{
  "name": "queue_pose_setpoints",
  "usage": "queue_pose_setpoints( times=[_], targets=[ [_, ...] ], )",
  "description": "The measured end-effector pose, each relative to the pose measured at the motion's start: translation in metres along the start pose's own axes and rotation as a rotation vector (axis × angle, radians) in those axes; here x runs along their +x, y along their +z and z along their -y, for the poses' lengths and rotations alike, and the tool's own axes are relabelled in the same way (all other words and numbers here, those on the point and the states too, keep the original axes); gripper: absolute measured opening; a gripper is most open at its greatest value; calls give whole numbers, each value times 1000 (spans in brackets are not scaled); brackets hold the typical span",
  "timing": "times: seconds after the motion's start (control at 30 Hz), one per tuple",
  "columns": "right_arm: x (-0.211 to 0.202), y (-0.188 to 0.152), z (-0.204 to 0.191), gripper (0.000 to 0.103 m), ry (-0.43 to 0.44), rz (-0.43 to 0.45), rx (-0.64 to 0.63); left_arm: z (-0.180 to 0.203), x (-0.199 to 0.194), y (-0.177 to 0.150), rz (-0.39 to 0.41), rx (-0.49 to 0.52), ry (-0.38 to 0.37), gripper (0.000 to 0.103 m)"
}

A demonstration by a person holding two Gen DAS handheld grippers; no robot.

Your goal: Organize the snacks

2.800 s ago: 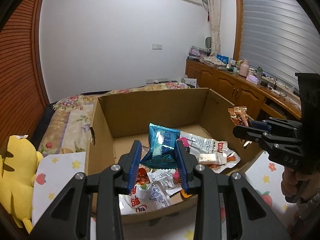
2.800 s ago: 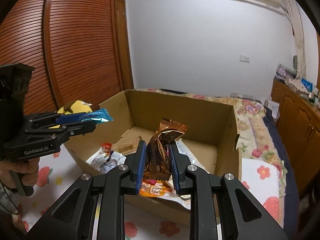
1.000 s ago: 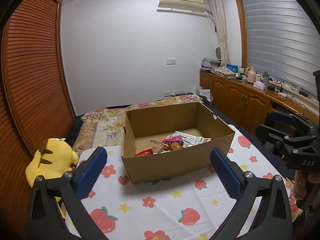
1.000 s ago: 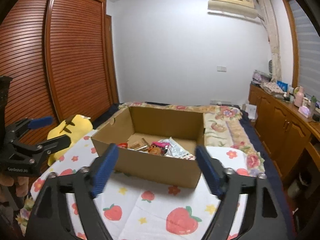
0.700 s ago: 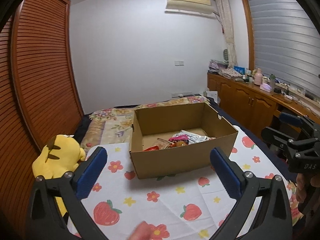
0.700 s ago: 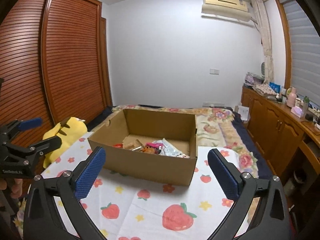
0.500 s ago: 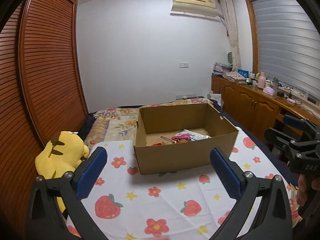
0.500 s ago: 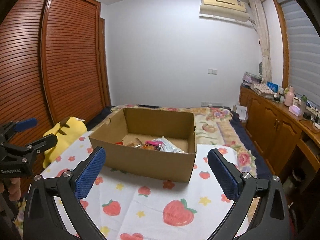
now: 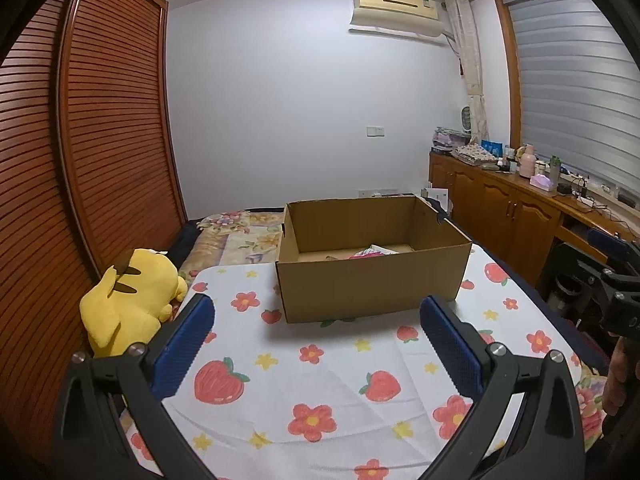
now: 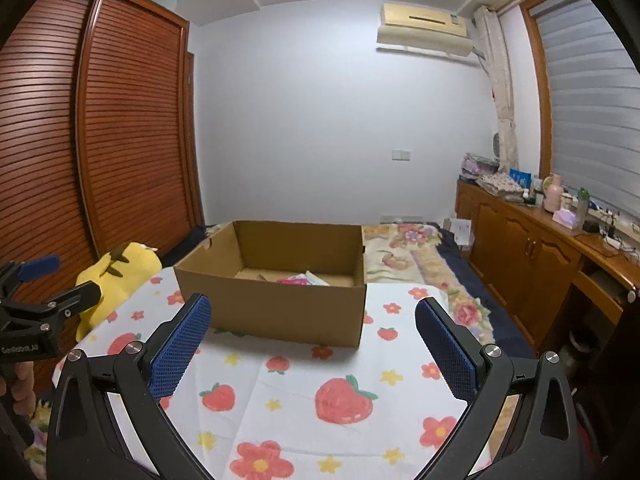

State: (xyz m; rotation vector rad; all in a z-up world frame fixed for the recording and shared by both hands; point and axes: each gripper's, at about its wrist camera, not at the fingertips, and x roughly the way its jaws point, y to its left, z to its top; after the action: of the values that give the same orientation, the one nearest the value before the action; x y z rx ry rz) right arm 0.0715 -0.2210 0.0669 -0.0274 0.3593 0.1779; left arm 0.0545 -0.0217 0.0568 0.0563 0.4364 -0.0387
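On the strawberry-print cloth (image 9: pixel 320 364) sits a cardboard box (image 9: pixel 372 284), seemingly holding snacks (image 9: pixel 370 253).

Bed under a white strawberry-and-flower printed sheet (image 9: pixel 320 364)
Open brown cardboard box (image 9: pixel 372 280) sits at twelve o'clock; yellow plush toy (image 9: pixel 128 300) at nine.

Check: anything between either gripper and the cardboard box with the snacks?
Nothing visible. Only bare strawberry-print cloth lies between the open left gripper, the open right gripper and the cardboard box. The yellow plush sits off to the side.
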Motion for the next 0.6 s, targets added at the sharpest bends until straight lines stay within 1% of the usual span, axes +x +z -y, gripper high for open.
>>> queue_pose_setpoints(
  times=[0.2, 0.33, 0.6],
  targets=[
    [-11, -11, 1, 103, -14, 8, 9, 1, -8, -13, 1, 4, 12, 103],
    [-13, -23, 0, 103, -6, -10, 17, 0, -12, -22, 4, 1, 20, 103],
    [-15, -40, 0, 103, -26, -3, 14, -7, -4, -41, -4, -7, 45, 103]
  ],
)
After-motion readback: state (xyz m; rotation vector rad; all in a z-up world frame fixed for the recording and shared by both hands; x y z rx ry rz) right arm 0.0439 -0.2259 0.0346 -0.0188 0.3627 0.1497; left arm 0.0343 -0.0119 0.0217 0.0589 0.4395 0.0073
